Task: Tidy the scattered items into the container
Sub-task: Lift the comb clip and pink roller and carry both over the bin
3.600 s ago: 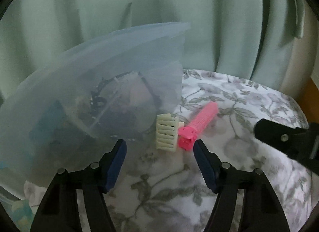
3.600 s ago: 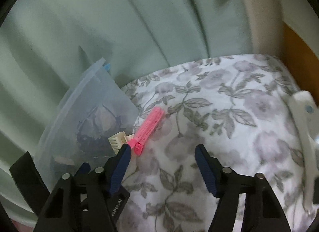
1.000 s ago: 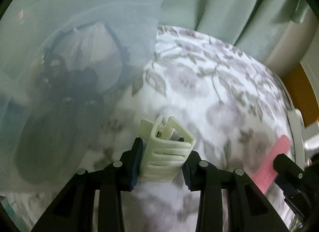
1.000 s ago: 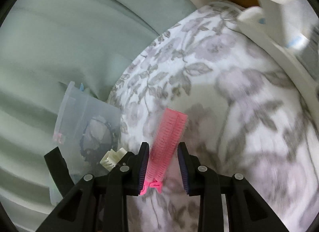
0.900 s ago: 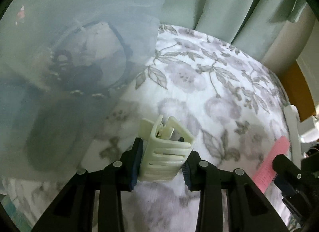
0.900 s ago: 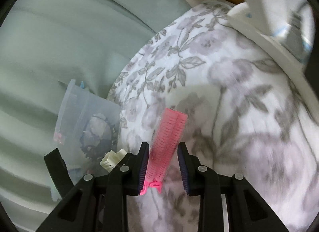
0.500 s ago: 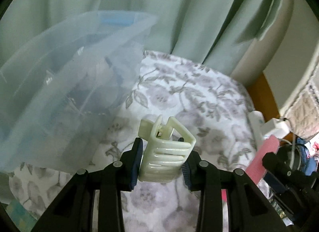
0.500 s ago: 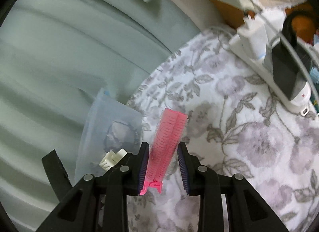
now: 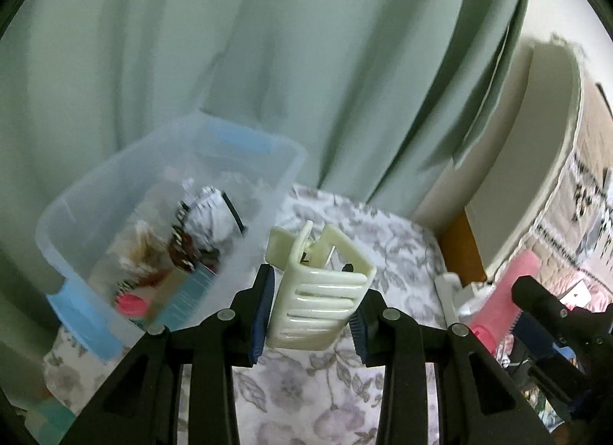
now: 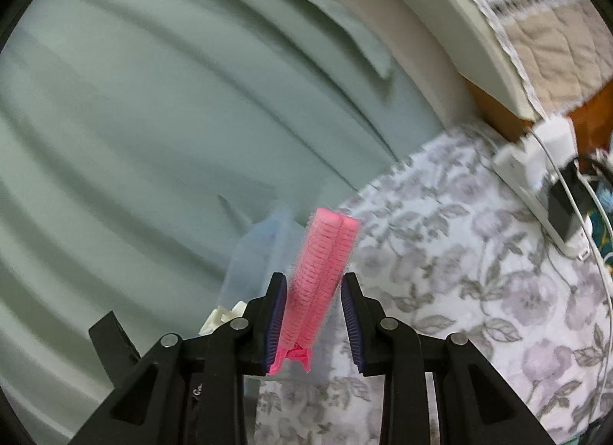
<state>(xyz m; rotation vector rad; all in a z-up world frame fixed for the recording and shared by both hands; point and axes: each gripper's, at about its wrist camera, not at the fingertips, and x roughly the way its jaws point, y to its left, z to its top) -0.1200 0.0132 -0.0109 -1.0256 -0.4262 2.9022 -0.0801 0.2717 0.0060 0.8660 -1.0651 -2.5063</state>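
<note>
- From the left wrist view, the left hand-held gripper (image 9: 312, 314) is closed on a cream hair claw clip (image 9: 320, 293); the two blue pads press on its sides and it is lifted above the flowered cloth (image 9: 306, 399).
- The claw clip stands with its hinge end pointing away from the camera and its ribbed teeth part between the fingers.
- To the left of it, the clear plastic container (image 9: 95, 184) with blue handles sits on the same flowered cloth, close to the green curtain (image 9: 268, 62). It is open on top and already holds several small things, among them a dark hairband and something pink; the details are blurred.
- At the right edge of this view a part of the right hand-held gripper (image 9: 544, 311) shows, with the pink hair roller clip (image 9: 505, 292) in it.
- From the right wrist view, the right hand-held gripper (image 10: 314, 324) is closed on the pink hair roller clip (image 10: 322, 284), gripping it at its lower part. The clip points up and away, a little tilted, and is in the air over the flowered cloth (image 10: 479, 292).
- Behind the pink clip the container (image 10: 260, 246) shows only as a pale blur, at the foot of the curtain.
- At the lower left a black piece of the left hand-held gripper (image 10: 115, 341) and a bit of the cream claw clip (image 10: 224, 316) are seen.
- On the far right, a white power strip (image 10: 536, 184) with plugs and cables lies at the edge of the cloth.
</note>
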